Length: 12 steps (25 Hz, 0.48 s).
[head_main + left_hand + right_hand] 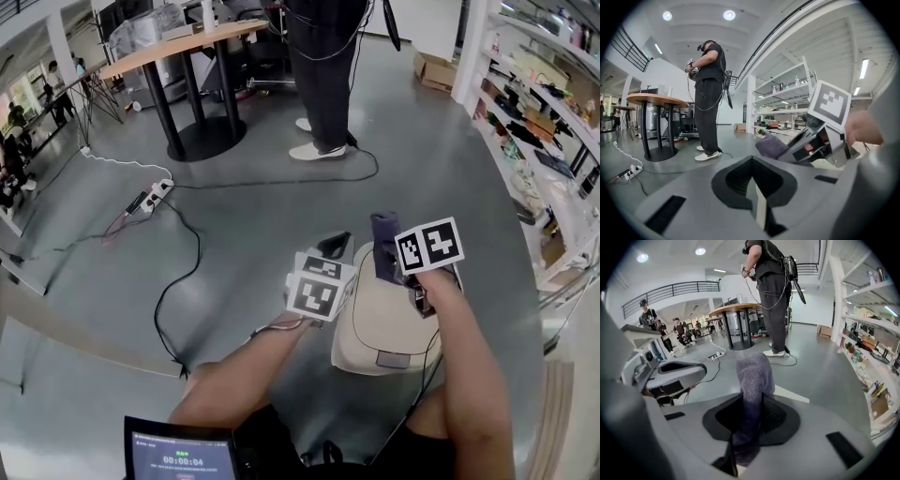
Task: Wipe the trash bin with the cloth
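Note:
A cream trash bin [375,328] with a swing lid stands on the grey floor just in front of me. My right gripper [398,270] hovers over its top far edge, shut on a purple cloth [383,240] that sticks up out of the jaws. In the right gripper view the cloth [753,377] fills the shut jaws of that gripper [749,423], and a pale strip of the bin [790,394] shows beyond. My left gripper [332,247] is just left of the bin's top. Its jaws [753,187] are shut with nothing in them, apart from the cloth [770,145].
A person [323,75] stands a few steps ahead beside a round wooden table [183,47] on black legs. A power strip [155,192] and black cables trail across the floor at left. Stocked shelves [544,131] run along the right. A timer screen [178,455] sits at my waist.

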Motion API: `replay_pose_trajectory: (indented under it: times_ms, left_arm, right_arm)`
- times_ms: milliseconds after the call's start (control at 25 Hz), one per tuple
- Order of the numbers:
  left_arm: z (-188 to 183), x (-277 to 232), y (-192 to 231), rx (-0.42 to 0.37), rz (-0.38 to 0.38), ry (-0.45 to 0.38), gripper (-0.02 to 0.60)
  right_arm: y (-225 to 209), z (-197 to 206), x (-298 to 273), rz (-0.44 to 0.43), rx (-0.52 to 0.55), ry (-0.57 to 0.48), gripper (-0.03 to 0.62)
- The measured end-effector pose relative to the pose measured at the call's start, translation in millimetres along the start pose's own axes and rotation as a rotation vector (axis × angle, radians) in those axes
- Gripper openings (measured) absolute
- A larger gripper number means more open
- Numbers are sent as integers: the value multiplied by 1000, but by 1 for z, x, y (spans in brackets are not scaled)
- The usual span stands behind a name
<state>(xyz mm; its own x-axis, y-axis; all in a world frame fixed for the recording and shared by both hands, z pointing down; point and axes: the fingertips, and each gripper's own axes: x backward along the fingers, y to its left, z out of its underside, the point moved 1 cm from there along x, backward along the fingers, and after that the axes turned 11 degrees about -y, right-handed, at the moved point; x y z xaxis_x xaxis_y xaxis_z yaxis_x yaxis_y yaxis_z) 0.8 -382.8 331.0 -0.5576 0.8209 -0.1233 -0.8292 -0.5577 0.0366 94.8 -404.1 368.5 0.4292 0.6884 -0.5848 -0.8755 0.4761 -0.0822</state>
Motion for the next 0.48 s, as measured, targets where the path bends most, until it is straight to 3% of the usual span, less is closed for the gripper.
replay_pose_trajectory:
  times_ms: [240, 480]
  left_arm:
    - [0, -2, 0, -4, 4, 3, -3]
    - [0, -3, -5, -4, 14, 9, -2]
  right_arm:
    - [-2, 3, -5, 14, 48, 10, 75]
    - [-6, 6, -3, 14, 30, 14, 75]
